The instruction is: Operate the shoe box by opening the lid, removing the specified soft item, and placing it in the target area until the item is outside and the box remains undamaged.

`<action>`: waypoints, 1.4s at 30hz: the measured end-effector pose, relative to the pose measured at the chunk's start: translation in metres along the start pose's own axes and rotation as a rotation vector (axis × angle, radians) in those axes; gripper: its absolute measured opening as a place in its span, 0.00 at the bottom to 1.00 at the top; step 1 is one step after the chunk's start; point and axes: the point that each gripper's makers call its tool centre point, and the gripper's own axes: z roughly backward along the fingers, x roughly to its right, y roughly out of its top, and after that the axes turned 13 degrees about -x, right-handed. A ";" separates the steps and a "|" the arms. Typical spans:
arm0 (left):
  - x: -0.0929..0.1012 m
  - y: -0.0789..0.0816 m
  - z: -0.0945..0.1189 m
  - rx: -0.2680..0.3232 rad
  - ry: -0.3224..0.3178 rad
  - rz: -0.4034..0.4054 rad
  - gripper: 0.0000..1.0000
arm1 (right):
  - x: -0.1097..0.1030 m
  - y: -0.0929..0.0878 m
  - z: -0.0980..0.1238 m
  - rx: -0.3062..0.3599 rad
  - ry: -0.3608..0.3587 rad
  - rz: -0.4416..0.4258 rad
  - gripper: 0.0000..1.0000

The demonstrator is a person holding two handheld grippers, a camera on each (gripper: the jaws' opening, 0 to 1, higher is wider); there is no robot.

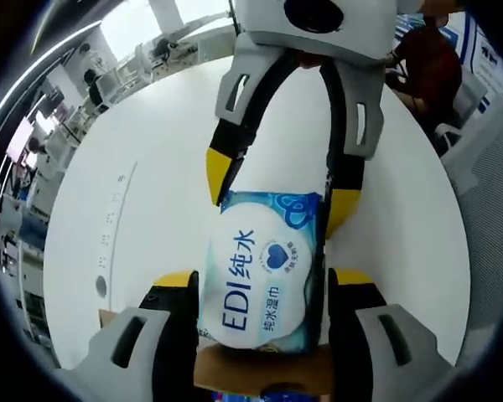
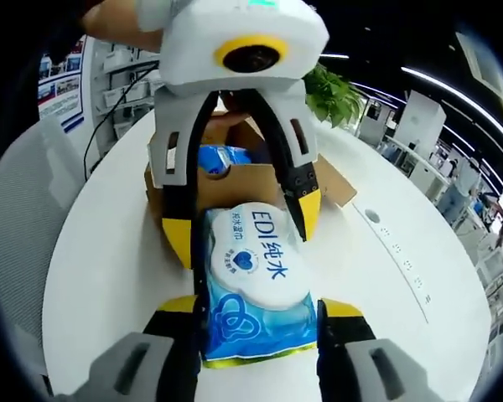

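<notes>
Two grippers are closed on one soft, glossy blue-and-white wet-wipe pack, held from opposite ends above the round white table. In the left gripper view, the left gripper pinches the near end between yellow-tipped jaws, and the right gripper grips the far end. Behind the left gripper in the right gripper view, the brown cardboard shoe box is seen with flaps open.

A soft blue-and-white plastic wet-wipe pack with a white oval label lies flat, label up, just in front of the open brown cardboard shoe box, flaps spread, holding another blue pack.
</notes>
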 end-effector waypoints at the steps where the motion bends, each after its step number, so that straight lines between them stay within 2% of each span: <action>1: 0.001 0.001 0.004 0.010 0.002 0.007 0.63 | 0.000 0.001 0.003 0.003 0.000 -0.007 0.52; 11: 0.003 0.000 0.027 0.035 0.028 0.025 0.63 | -0.002 0.010 0.025 0.007 -0.027 -0.001 0.53; 23: 0.003 -0.008 0.053 0.060 0.065 0.059 0.62 | -0.002 0.034 0.044 0.024 -0.061 0.023 0.53; 28: 0.004 -0.012 0.068 0.080 0.062 0.075 0.62 | -0.004 0.047 0.048 0.032 -0.065 0.045 0.53; 32: 0.001 -0.017 0.080 0.089 0.088 0.079 0.61 | -0.006 0.062 0.050 0.055 -0.064 0.049 0.53; 37: -0.003 -0.028 0.095 0.107 0.119 0.103 0.59 | -0.006 0.084 0.049 0.073 -0.080 0.055 0.49; 42: -0.009 -0.044 0.109 0.125 0.151 0.142 0.57 | -0.011 0.102 0.045 0.076 -0.066 0.076 0.48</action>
